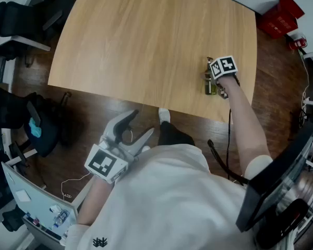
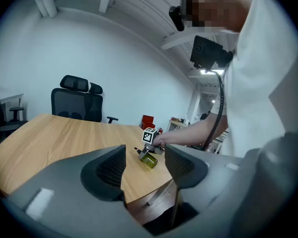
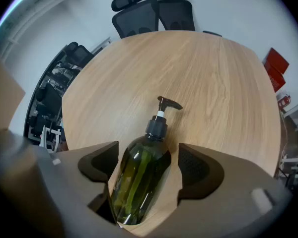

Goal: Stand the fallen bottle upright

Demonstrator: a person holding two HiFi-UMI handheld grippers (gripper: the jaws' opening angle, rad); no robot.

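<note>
Light wood table (image 1: 146,46) filling middle of office room, dark plank floor (image 1: 83,119) showing around it. Black chairs (image 3: 154,11) standing beyond far edge; red boxes (image 1: 279,17) sitting on floor past right corner. Green pump bottle (image 3: 139,182) lying on its side near table's right front edge. Right hand-held gripper (image 3: 148,160) straddling bottle, jaws released. Left hand-held gripper (image 2: 145,165) hanging released, empty, off table over floor.
</note>
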